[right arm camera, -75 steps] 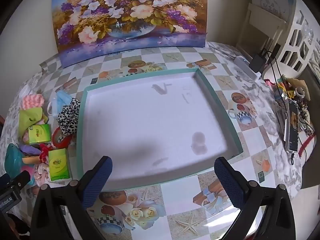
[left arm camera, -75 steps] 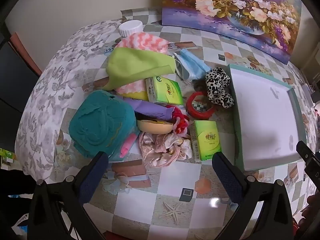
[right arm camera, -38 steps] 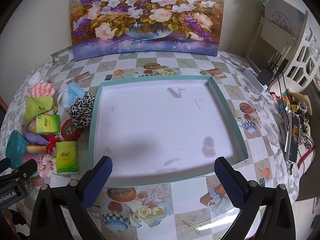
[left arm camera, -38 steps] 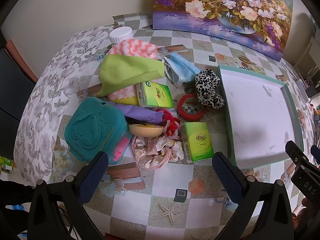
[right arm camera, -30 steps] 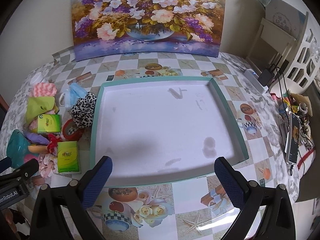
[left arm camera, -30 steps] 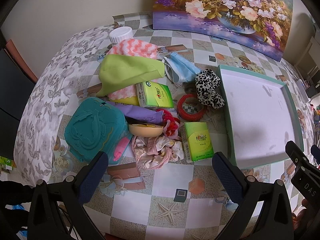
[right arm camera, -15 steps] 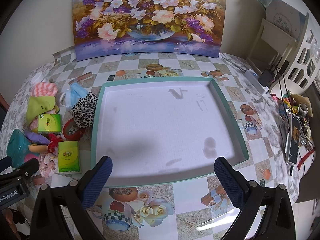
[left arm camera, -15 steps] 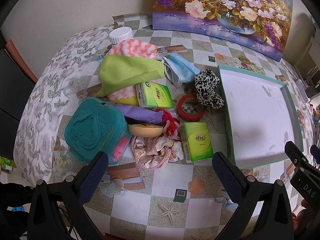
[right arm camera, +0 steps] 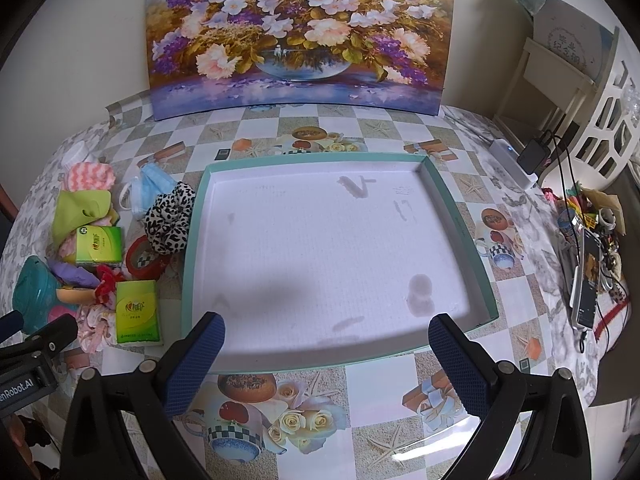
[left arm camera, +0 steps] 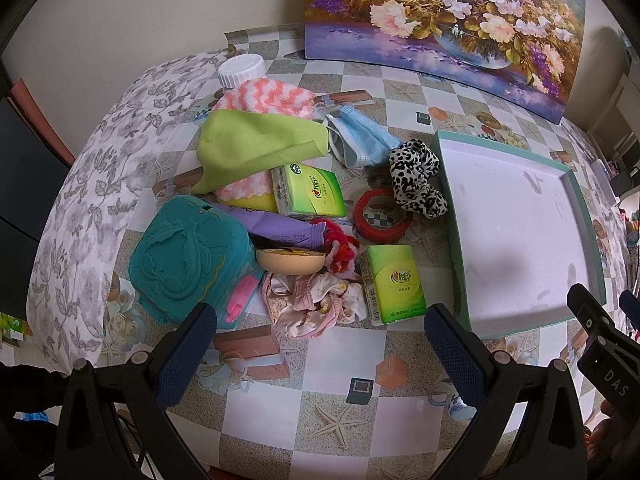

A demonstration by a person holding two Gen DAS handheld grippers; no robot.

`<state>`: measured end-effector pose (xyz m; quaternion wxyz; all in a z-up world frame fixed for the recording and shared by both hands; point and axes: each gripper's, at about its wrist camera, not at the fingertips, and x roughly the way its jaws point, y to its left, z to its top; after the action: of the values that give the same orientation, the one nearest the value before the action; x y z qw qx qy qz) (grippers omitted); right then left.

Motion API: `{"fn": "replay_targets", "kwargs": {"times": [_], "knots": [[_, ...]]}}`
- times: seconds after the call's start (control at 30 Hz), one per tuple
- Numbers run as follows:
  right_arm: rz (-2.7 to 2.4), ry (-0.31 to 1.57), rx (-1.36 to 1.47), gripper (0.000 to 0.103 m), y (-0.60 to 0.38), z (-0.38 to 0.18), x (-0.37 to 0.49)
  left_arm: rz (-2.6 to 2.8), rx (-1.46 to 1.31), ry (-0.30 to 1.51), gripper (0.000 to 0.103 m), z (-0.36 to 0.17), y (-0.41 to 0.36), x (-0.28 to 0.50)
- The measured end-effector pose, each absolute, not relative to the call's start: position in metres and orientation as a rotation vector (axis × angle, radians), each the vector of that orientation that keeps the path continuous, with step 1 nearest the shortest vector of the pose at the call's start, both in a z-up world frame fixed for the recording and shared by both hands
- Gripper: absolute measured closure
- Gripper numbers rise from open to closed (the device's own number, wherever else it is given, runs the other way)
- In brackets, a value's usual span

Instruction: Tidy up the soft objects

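We hold the right tongs (right arm camera: 326, 354) spread wide above the near rim of the teal-edged tray (right arm camera: 464, 224), gripping nothing. The tray's white floor is stained. Left of it on the bench (right arm camera: 360, 432) lie a leopard scrunchie (right arm camera: 170, 218), a blue mask (right arm camera: 150, 188), two green tissue packs (right arm camera: 136, 312) and a red ring (right arm camera: 142, 258). A flower painting (right arm camera: 296, 36) stands behind.

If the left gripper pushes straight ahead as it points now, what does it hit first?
Probably the pink crumpled cloth, lying centred before the open left gripper; the green tissue pack sits just right. Depth is uncertain.
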<state>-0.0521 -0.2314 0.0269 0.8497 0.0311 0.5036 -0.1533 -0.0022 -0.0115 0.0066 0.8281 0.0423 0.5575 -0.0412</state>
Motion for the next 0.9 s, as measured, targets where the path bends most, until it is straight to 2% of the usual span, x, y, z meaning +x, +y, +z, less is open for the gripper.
{"fn": "replay_targets", "kwargs": {"times": [0.63,0.9], "knots": [[-0.321,1.055,0.062,0.0,-0.23,0.027,-0.051,-0.09,0.088,1.181,0.0,0.007,-0.012,-0.002],[-0.289,0.968,0.073,0.0,-0.228,0.051,-0.044,-0.083,0.085,1.141,0.0,0.024,-0.022,0.016]]}}
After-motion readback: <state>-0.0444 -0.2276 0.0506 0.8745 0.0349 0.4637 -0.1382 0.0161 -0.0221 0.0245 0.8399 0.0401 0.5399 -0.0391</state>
